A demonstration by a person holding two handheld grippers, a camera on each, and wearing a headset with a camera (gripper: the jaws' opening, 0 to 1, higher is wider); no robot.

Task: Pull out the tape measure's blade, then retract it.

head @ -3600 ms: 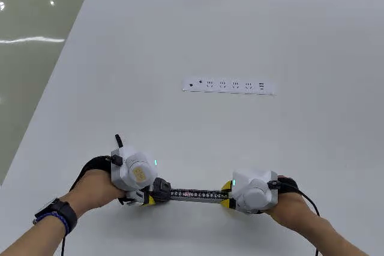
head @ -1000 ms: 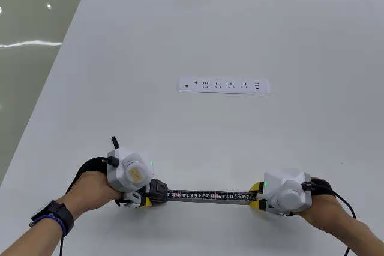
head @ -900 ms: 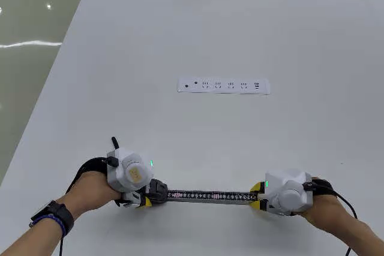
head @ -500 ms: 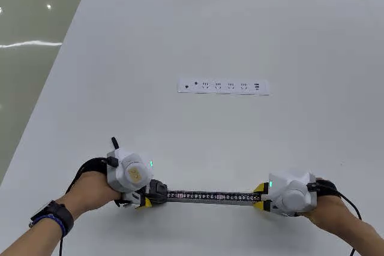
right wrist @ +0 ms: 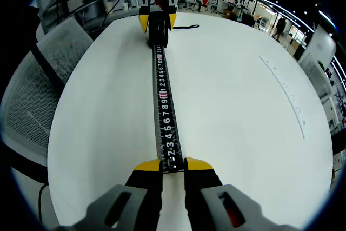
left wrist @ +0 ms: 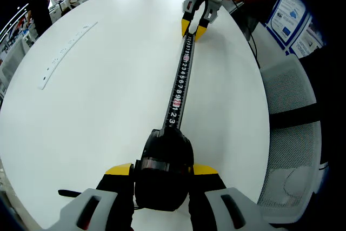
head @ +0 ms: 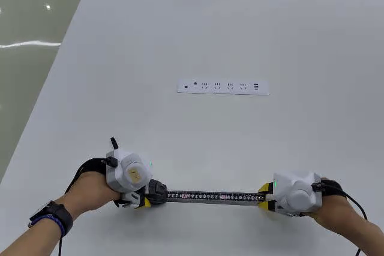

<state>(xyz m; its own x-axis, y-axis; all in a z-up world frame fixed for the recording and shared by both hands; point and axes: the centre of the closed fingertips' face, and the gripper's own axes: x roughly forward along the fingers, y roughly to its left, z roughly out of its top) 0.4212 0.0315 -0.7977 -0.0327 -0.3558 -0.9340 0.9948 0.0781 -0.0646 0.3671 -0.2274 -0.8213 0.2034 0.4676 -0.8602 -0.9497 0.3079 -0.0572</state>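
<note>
The black tape measure case (left wrist: 163,169) sits on the white table near its front edge, with my left gripper (left wrist: 162,170) shut around it; the case (head: 157,192) also shows from the head. Its black numbered blade (head: 213,196) runs flat along the table to the right. My right gripper (right wrist: 173,164) is shut on the blade's end (right wrist: 172,162). From the head, the left gripper (head: 146,199) is at lower left and the right gripper (head: 264,197) at lower right. The blade (left wrist: 181,80) reaches to the far right gripper (left wrist: 195,26) in the left gripper view.
A white power strip (head: 222,87) lies flat in the middle of the table (head: 198,28), beyond the blade. Grey mesh chairs (left wrist: 289,133) stand off the near table edge. The floor drops away past the table's left edge.
My right gripper has moved further right with the blade's end, so more blade is drawn out. The left gripper and the case have stayed put.
</note>
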